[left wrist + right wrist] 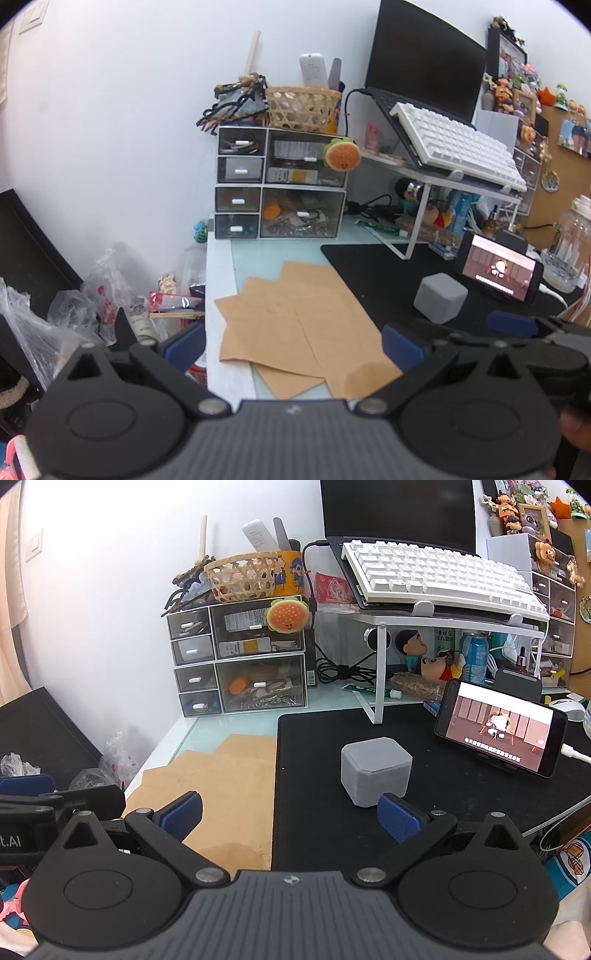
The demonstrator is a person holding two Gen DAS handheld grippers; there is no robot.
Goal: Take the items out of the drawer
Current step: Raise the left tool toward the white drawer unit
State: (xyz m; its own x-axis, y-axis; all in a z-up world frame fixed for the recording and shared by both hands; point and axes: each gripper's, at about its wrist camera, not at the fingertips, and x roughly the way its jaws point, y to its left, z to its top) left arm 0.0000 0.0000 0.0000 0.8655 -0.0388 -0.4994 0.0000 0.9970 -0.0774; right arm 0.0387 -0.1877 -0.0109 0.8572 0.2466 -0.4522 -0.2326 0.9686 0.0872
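Holding left hand-held gripper (291,343) and right hand-held gripper (290,818) low over desk (332,701), both spread wide, empty (we grip nothing). Drawer unit (240,657) at desk's back-left corner, all drawers closed. Grey box (375,770) on black mat (461,794).

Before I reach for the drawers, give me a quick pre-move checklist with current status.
1. Left claw open, holding nothing: ok.
2. Right claw open, holding nothing: ok.
3. Drawer unit in view of both cameras: ok.
4. A drawer open for picking: not ok, all fronts look shut.
5. Burger toy hangs over the top right drawer's front: not ok, may hinder that pull.
6. Path over the brown envelopes to the unit unobstructed: ok; grey box sits off to the right.
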